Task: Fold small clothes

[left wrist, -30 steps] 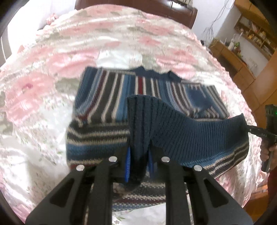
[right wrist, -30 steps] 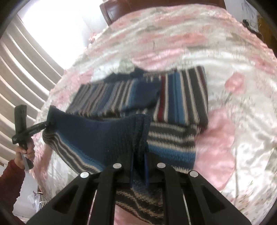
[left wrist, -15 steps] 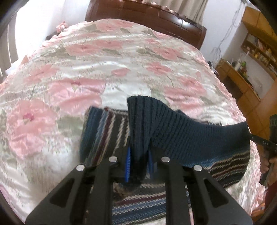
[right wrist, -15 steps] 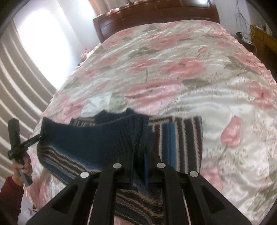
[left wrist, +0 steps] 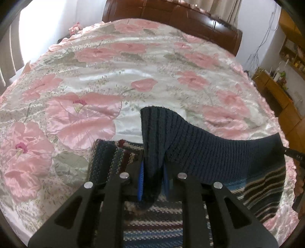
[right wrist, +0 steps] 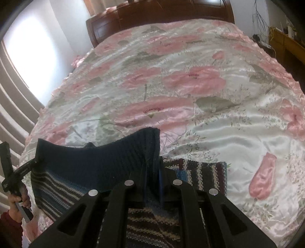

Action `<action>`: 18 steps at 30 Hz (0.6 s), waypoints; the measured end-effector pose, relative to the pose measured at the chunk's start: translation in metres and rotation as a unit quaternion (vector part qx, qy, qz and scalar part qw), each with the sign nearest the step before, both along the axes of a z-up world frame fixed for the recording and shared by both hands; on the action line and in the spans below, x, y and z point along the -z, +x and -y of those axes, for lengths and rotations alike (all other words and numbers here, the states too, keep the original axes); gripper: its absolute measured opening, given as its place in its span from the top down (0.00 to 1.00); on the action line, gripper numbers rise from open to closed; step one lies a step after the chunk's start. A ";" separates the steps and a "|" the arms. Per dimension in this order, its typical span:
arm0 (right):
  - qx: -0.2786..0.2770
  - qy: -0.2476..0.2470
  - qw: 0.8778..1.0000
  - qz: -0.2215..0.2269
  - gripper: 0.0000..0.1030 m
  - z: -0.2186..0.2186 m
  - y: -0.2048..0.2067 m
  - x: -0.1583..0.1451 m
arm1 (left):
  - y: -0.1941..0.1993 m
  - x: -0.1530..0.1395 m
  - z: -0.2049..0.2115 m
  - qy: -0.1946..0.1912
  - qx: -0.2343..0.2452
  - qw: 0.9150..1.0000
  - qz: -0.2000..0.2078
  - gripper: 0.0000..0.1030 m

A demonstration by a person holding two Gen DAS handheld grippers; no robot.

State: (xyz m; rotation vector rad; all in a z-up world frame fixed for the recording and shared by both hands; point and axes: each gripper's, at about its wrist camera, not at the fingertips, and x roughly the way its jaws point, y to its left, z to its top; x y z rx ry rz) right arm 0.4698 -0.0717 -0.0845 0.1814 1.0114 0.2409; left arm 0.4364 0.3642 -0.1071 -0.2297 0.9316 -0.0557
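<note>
A striped knit sweater (left wrist: 114, 160) in blue, grey, cream and maroon lies on the bed. Its ribbed navy hem (left wrist: 200, 152) is lifted and stretched between both grippers. My left gripper (left wrist: 152, 183) is shut on one hem corner, the knit bunched between its blue pads. My right gripper (right wrist: 152, 185) is shut on the other corner of the hem (right wrist: 106, 164). Each view shows the other gripper at the far end of the hem: the right gripper (left wrist: 293, 155) and the left gripper (right wrist: 28, 165), held by a hand (right wrist: 19, 200). The sweater body (right wrist: 202, 173) lies below the lifted hem.
The bed (left wrist: 95, 95) has a shiny cover with pink flowers and stretches far ahead. A dark wooden headboard (left wrist: 171, 15) stands at its far end. Wooden shelves and a desk (left wrist: 282, 85) line the right wall. A bright window with curtains (right wrist: 28, 57) is on the left.
Both grippers have carried the lifted hem forward over the sweater body toward the headboard. Much less of the sweater body shows beyond the hem now.
</note>
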 end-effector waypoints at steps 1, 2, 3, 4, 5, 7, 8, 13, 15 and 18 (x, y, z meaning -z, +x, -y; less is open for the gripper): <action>0.002 -0.002 1.000 -0.005 0.91 -0.001 0.003 0.005 | 0.004 0.006 0.000 0.004 0.001 1.000 -0.009 0.85; 0.003 -0.005 1.000 -0.010 0.91 -0.001 0.006 0.011 | 0.005 0.011 0.000 0.007 0.002 1.000 -0.015 0.85; 0.003 -0.007 1.000 -0.014 0.91 -0.002 0.008 0.016 | 0.007 0.016 0.001 0.012 0.002 1.000 -0.019 0.84; 0.005 -0.010 1.000 -0.019 0.91 -0.003 0.009 0.020 | 0.010 0.021 0.002 0.020 0.004 0.999 -0.026 0.84; 0.007 -0.012 1.000 -0.023 0.91 -0.003 0.011 0.026 | 0.013 0.026 0.003 0.026 0.005 0.999 -0.031 0.83; 0.014 -0.018 0.999 -0.035 0.90 -0.003 0.016 0.038 | 0.019 0.036 0.005 0.036 0.005 0.998 -0.043 0.83; 0.017 -0.024 0.999 -0.042 0.90 -0.003 0.018 0.047 | 0.022 0.042 0.006 0.039 0.003 0.998 -0.050 0.81; 0.029 -0.036 0.997 -0.060 0.86 -0.002 0.023 0.072 | 0.030 0.070 0.007 0.064 -0.011 0.995 -0.073 0.73; 0.035 -0.039 0.996 -0.067 0.83 0.000 0.023 0.082 | 0.030 0.077 0.006 0.067 -0.011 0.995 -0.075 0.72; 0.035 -0.029 0.997 -0.063 0.83 0.004 0.021 0.087 | 0.028 0.079 0.008 0.077 -0.007 0.995 -0.068 0.72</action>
